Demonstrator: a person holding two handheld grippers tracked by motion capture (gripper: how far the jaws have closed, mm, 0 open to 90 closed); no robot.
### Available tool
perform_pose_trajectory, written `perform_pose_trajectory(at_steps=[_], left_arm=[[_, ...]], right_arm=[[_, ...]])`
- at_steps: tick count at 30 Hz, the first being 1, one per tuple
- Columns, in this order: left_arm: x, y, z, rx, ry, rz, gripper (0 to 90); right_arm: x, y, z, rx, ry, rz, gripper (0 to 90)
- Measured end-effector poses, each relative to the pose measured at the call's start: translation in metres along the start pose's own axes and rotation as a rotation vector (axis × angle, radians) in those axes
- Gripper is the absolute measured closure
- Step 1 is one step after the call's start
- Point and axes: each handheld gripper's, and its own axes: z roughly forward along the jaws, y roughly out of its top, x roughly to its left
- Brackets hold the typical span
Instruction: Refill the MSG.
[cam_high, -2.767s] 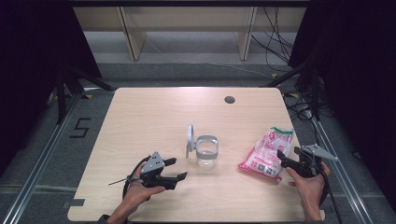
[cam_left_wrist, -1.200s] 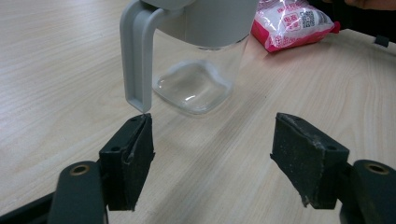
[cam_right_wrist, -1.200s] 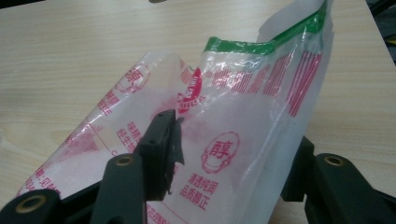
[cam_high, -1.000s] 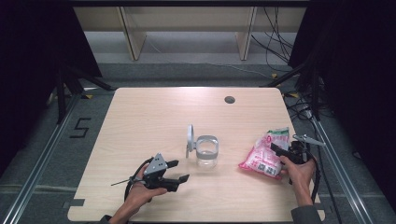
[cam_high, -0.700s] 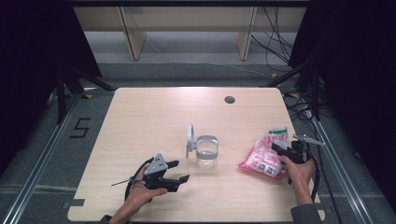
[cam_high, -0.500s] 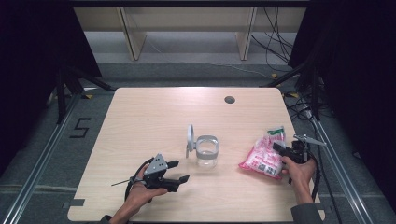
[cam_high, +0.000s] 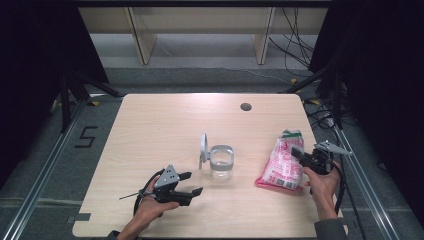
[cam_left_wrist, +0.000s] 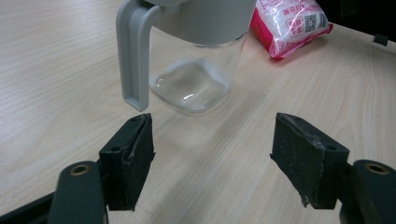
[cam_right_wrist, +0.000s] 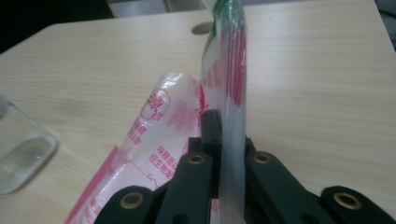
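Observation:
A clear glass jar (cam_high: 221, 162) with a grey rim and a flipped-up grey lid (cam_high: 203, 149) stands mid-table; its base (cam_left_wrist: 191, 86) is empty. A pink and white plastic bag (cam_high: 281, 162) lies on the table at the right. My right gripper (cam_high: 299, 154) is shut on the bag's upper edge, and the thin plastic (cam_right_wrist: 232, 112) stands pinched between its jaws. Near the front left, my left gripper (cam_high: 192, 183) rests open, pointing at the jar, with nothing between its fingers (cam_left_wrist: 132, 156).
A round cable hole (cam_high: 245, 106) sits near the table's far edge. Wooden legs and cables lie on the floor beyond the table. A floor marking "5" (cam_high: 86, 136) is at the left. A dark frame rail runs along each side.
My right gripper moved in toward the bag and closed on its upper edge, lifting that edge slightly. The left gripper stayed put.

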Motion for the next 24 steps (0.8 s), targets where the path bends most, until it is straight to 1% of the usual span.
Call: perform_pose_trajectory(at_steps=[2, 3, 4, 5, 6, 7, 8, 9, 10, 11, 12, 13, 14, 15, 16, 17, 18, 20, 21, 22, 23, 24], left_arm=[[0.000, 0.000, 0.000, 0.003, -0.003, 0.000, 28.9], [-0.001, 0.000, 0.001, 0.004, -0.004, -0.003, 28.9], [-0.003, -0.001, 0.002, -0.003, -0.008, -0.011, 28.9], [-0.002, -0.001, 0.001, 0.007, -0.009, 0.002, 28.9], [-0.002, 0.000, 0.001, 0.007, -0.009, 0.006, 28.9], [-0.003, -0.001, 0.002, 0.008, -0.010, -0.002, 28.9], [-0.003, -0.001, 0.002, 0.008, -0.011, -0.002, 28.9], [-0.003, 0.000, 0.002, 0.007, -0.011, 0.002, 28.9], [-0.004, 0.000, 0.002, 0.002, -0.012, -0.001, 28.9], [-0.005, 0.000, 0.002, 0.002, -0.014, -0.002, 28.9], [-0.005, 0.000, 0.002, 0.008, -0.014, 0.001, 28.9], [-0.006, 0.000, 0.003, 0.008, -0.015, 0.005, 28.9], [-0.006, 0.000, 0.003, 0.012, -0.010, 0.007, 28.9], [-0.007, -0.001, 0.003, 0.009, -0.015, 0.001, 28.9], [-0.007, 0.000, 0.003, 0.010, -0.021, 0.011, 28.9], [-0.007, 0.000, 0.003, 0.016, -0.016, 0.018, 28.9], [-0.008, 0.000, 0.003, 0.010, -0.016, 0.012, 28.8], [-0.009, 0.000, 0.004, 0.010, -0.016, 0.004, 28.8], [-0.009, -0.001, 0.004, 0.008, -0.020, 0.003, 28.8], [-0.009, 0.000, 0.004, 0.014, -0.018, 0.016, 28.8], [-0.009, 0.000, 0.004, 0.013, -0.022, 0.021, 28.8], [-0.010, -0.001, 0.006, 0.012, -0.026, 0.004, 28.8]], right_arm=[[0.004, 0.003, -0.005, -0.026, 0.019, -0.002, 90.0], [0.006, 0.003, -0.006, -0.038, 0.038, 0.016, 90.0], [0.008, 0.003, -0.009, -0.053, 0.042, 0.030, 90.0], [0.010, 0.004, -0.012, -0.037, 0.038, 0.021, 90.0], [0.010, 0.005, -0.013, -0.052, 0.057, -0.010, 90.0], [0.011, 0.006, -0.016, -0.056, 0.041, -0.032, 90.0], [0.013, 0.008, -0.018, -0.065, 0.071, -0.038, 90.0], [0.014, 0.009, -0.019, -0.079, 0.082, -0.045, 90.0], [0.019, 0.010, -0.022, -0.088, 0.086, -0.022, 90.0], [0.022, 0.012, -0.024, -0.091, 0.101, -0.033, 90.0], [0.025, 0.014, -0.025, -0.102, 0.117, -0.064, 90.0], [0.030, 0.016, -0.027, -0.106, 0.119, -0.050, 90.0], [0.034, 0.017, -0.027, -0.117, 0.130, -0.059, 90.0], [0.037, 0.018, -0.029, -0.131, 0.138, -0.070, 90.0], [0.038, 0.020, -0.029, -0.125, 0.148, -0.097, 90.0], [0.042, 0.021, -0.031, -0.128, 0.151, -0.087, 90.0], [0.045, 0.022, -0.032, -0.137, 0.157, -0.103, 90.0], [0.051, 0.024, -0.034, -0.141, 0.168, -0.098, 90.0], [0.055, 0.025, -0.036, -0.144, 0.187, -0.098, 90.0], [0.057, 0.026, -0.037, -0.143, 0.188, -0.105, 90.0], [0.058, 0.027, -0.037, -0.149, 0.193, -0.130, 90.0], [0.062, 0.028, -0.038, -0.149, 0.194, -0.120, 90.0]])
